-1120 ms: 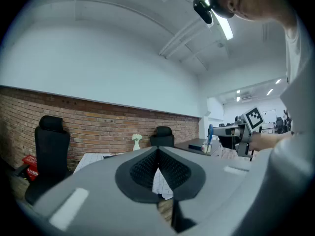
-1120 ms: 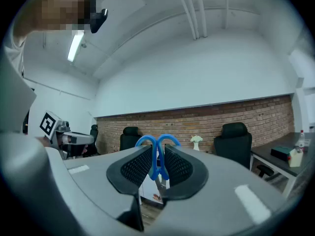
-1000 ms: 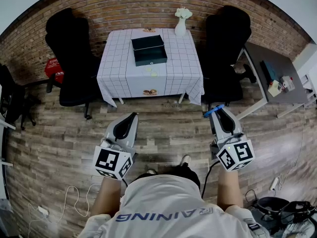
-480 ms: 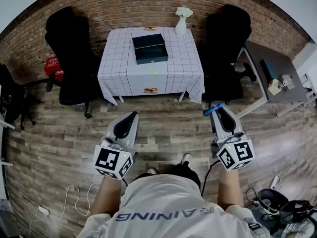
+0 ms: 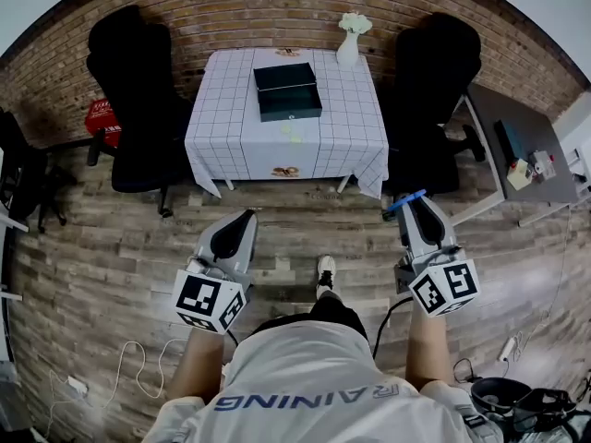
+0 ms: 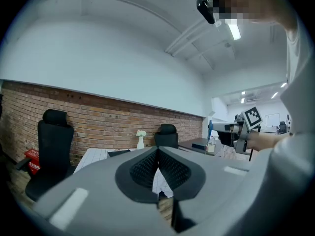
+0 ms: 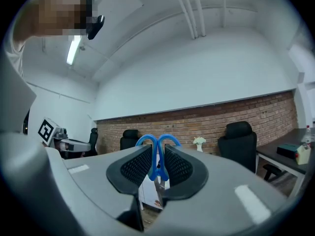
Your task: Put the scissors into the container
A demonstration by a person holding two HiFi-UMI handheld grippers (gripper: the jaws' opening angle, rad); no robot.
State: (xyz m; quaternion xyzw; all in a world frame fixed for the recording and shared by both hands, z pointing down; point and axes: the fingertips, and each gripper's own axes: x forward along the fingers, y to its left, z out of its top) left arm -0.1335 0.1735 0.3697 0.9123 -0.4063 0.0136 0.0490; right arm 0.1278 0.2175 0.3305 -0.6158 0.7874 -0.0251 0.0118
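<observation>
My right gripper (image 5: 412, 207) is shut on blue-handled scissors (image 5: 404, 202), held over the wooden floor short of the table. In the right gripper view the blue handle loops (image 7: 158, 141) stick up between the closed pads of the right gripper (image 7: 157, 156). A dark rectangular container (image 5: 289, 90) sits on the table with the white checked cloth (image 5: 242, 141), well ahead of both grippers. My left gripper (image 5: 246, 218) hovers at lower left, shut with nothing in it; in the left gripper view its pads (image 6: 147, 165) meet.
Black office chairs stand left (image 5: 137, 100) and right (image 5: 434, 72) of the table. A white vase (image 5: 349, 41) stands at the table's far right corner. A grey desk (image 5: 524, 150) with small items is at the right. The person's shoe (image 5: 325, 271) is on the floor between the grippers.
The person's foot has stepped forward and the view has shifted a little toward the table. Both grippers hold the same pose, the right still gripping the scissors.
</observation>
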